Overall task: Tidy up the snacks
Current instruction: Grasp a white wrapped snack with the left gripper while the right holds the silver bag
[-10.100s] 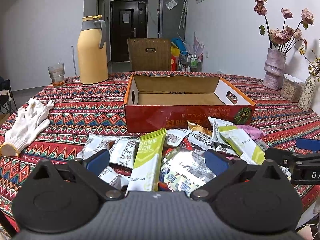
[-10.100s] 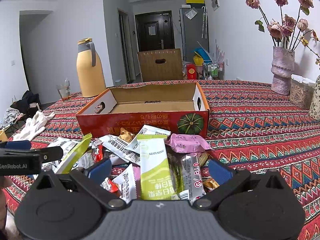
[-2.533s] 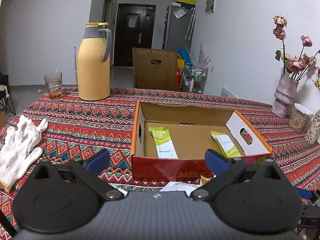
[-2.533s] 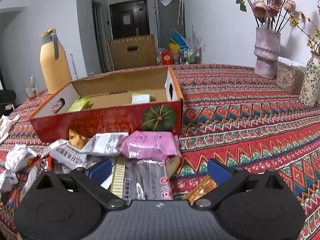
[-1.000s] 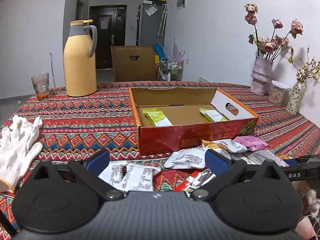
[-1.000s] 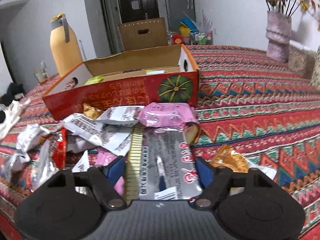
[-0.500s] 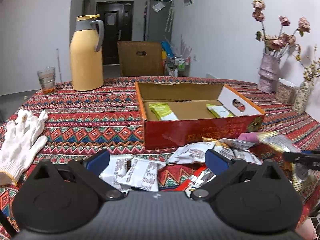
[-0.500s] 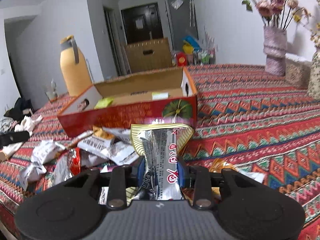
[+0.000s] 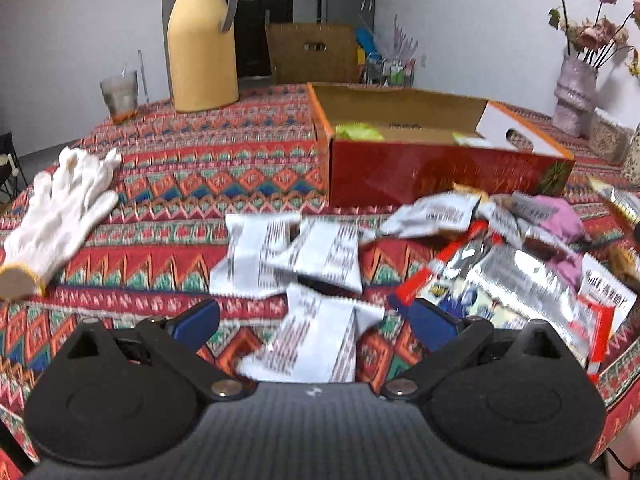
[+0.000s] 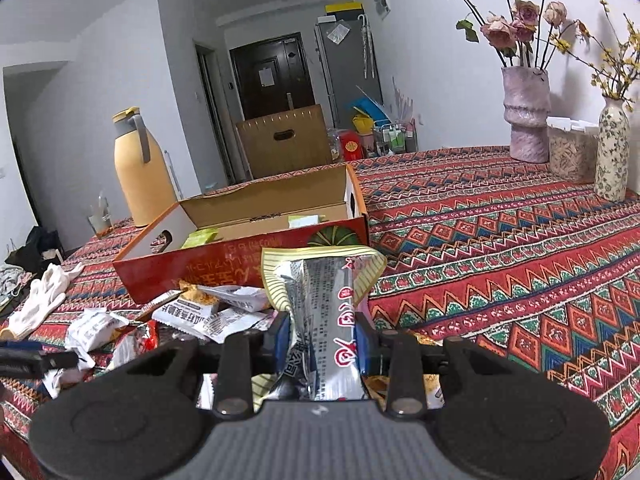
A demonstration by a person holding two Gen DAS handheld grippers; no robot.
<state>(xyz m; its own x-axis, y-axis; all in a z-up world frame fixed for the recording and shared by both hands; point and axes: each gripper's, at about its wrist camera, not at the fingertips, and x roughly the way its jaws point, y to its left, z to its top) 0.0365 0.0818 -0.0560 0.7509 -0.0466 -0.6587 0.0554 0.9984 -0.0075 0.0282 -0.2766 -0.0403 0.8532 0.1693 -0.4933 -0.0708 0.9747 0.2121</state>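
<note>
While pinching a crinkled silver snack packet with red characters and a yellow-striped edge [image 10: 320, 292] in the right gripper [image 10: 322, 340], holding it upright and clear of the patterned red tablecloth [image 10: 500, 260], just on the near side of the long red cardboard box with an open top [image 10: 240, 264]. Having just been closing those jaws, now pressing both blue pads against the packet's lower part and leaving its flared top standing free above them.

Keeping the left gripper [image 9: 314, 318] spread wide over the near part of the table, straddling a white printed sachet [image 9: 316, 344] without either blue pad touching it. Pointing down at a loose heap of white, silver, red and pink snack packets [image 9: 500, 264] lying on the cloth between the grippers and the box's near wall.

Showing two pale green packets inside the box, one toward its left end [image 10: 200, 236] and one toward its right end [image 10: 304, 221], well apart.

Leaving a white cotton glove [image 9: 60, 208] lying flat to the left of the heap. Standing at the far left of the table: a tall yellow thermos jug with a grey handle [image 9: 200, 40] and, just beside it, a clear drinking glass [image 9: 119, 96]. Standing at the far right: a ribbed pink vase of dried roses [image 10: 526, 112].
</note>
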